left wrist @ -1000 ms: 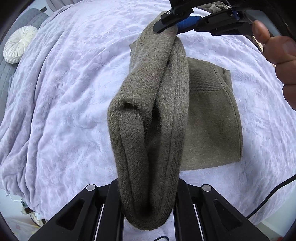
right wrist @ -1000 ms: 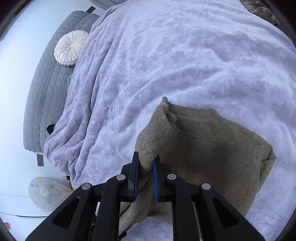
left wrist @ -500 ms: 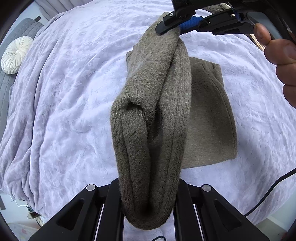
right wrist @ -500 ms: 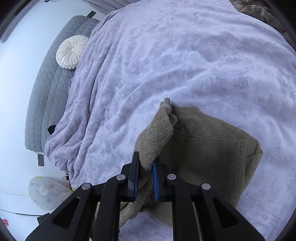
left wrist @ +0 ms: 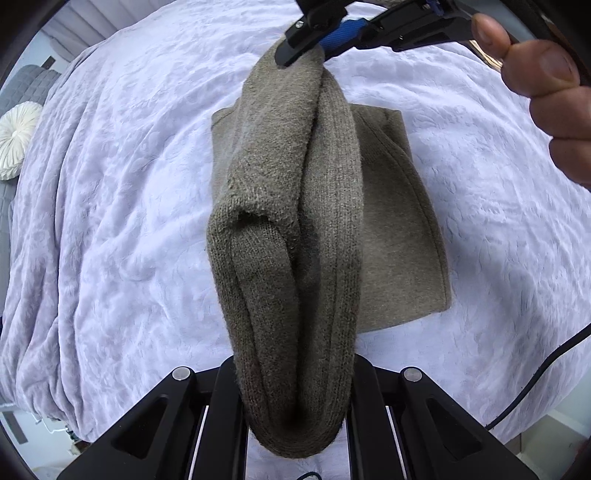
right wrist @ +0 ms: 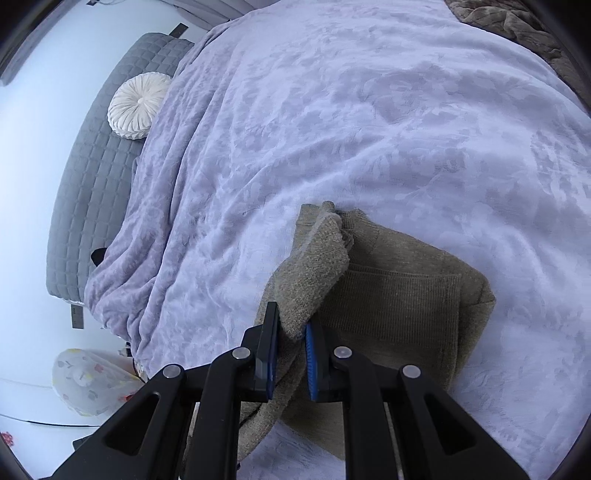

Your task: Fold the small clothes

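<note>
One olive-brown knit sweater (left wrist: 399,229) on one bed, two hand-held grippers, one round cushion.

Sweater body flat on the lavender blanket (left wrist: 122,221), folded to a rough rectangle, long axis running near to far in the left wrist view, ribbed collar at the far end in the right wrist view (right wrist: 369,236). One part lifted off the body as a thick hanging loop of fabric (left wrist: 291,258), long axis also near to far, strung between the two tools. Fuzzy inner face on one side of the loop, fine vertical ribbing on the other.

Left hand-held gripper (left wrist: 295,417): black fingers closed against the near bottom of the loop, fabric bulging out between and below them.

Right hand-held gripper (right wrist: 290,354): blue-padded fingers pinched narrowly on the far end of the loop; same tool visible top of the left wrist view (left wrist: 314,40), with the person's hand (left wrist: 546,85) behind it.

Blanket plush, embossed with a leafy pattern, draped over the bed edge. Grey quilted bench (right wrist: 92,206) far left, carrying the pleated cream round cushion (right wrist: 138,105). Brown textured throw (right wrist: 517,26) at the far right corner.
</note>
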The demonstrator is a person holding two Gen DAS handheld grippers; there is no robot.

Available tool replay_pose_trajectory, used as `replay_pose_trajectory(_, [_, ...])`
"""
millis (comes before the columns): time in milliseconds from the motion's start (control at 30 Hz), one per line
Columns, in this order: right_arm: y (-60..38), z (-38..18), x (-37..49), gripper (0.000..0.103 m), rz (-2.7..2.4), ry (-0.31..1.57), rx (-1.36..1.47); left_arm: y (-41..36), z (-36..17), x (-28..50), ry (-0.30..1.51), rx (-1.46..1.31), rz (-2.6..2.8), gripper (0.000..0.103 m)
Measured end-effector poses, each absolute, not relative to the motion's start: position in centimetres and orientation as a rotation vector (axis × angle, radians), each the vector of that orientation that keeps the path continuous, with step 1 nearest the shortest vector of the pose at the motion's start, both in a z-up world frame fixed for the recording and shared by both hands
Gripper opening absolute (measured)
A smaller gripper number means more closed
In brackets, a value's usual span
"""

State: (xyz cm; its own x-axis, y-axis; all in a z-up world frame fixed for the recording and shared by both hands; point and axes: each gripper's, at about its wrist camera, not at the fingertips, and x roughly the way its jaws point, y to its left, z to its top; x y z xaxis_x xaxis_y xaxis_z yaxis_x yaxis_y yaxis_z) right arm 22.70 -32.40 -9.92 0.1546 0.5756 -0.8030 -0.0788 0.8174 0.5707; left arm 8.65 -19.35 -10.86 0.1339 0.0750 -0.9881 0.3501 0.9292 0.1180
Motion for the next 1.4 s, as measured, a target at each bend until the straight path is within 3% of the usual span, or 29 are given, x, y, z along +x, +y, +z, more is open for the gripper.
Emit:
replay_pose_trajectory(567, [-33.5,-10.7,23.2,0.014,0.519,1.347,0.341,-23.0,-12.8,9.2,1.468,0.383,-0.26,0.009])
replay_pose_trajectory(1400, [-38.3,-14.7,22.5,0.014,0.512,1.36,0.407,-27.0,-16.7,8.7,1.498,0.456,-0.35,0.009])
